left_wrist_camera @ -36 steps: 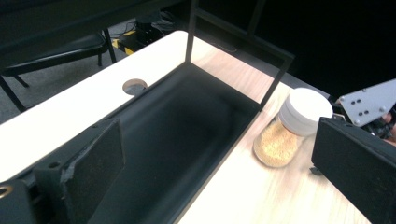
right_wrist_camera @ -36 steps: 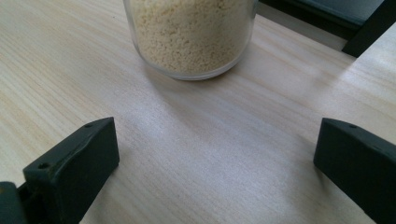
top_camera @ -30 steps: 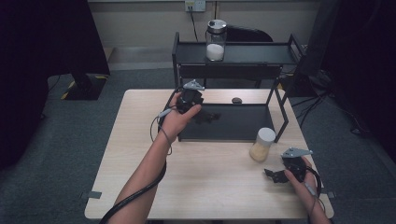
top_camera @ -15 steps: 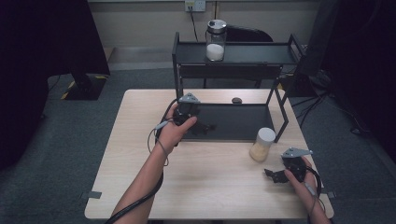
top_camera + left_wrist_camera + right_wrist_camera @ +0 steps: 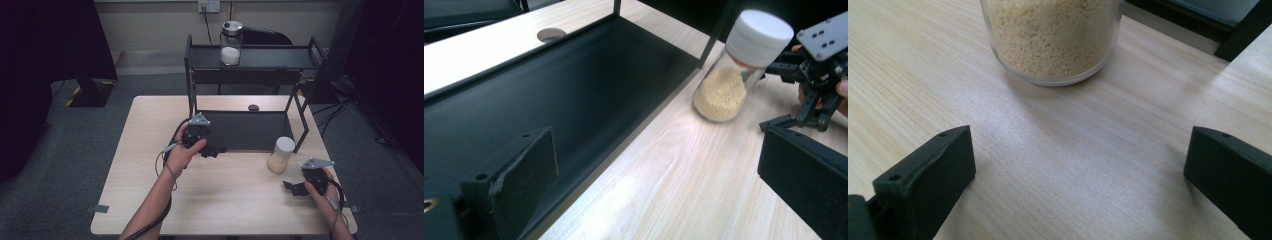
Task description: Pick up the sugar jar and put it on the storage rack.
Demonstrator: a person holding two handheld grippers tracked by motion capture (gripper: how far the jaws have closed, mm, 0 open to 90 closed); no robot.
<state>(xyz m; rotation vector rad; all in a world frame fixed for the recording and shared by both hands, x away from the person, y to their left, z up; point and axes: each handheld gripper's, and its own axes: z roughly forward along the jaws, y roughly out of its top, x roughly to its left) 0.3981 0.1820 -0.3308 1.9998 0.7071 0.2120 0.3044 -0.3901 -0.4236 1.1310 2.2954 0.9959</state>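
1. R tongs: nearest the person, low over the tabletop at its right; jaws spread wide, gripping nothing (right gripper view).
2. Grain jar: upright on the tabletop w/ white lid, just beyond the R tongs and just outside the front edge of the rack's lower tray. Not touched by either tool.
3. L tongs: at the tray's front-left edge, jaws wide apart, nothing between them; left gripper view looks across the tray toward the jar.
4. Black rack: two tiers, at the tabletop's far side.
5. Second jar: white contents, metal lid, on the rack's top shelf.
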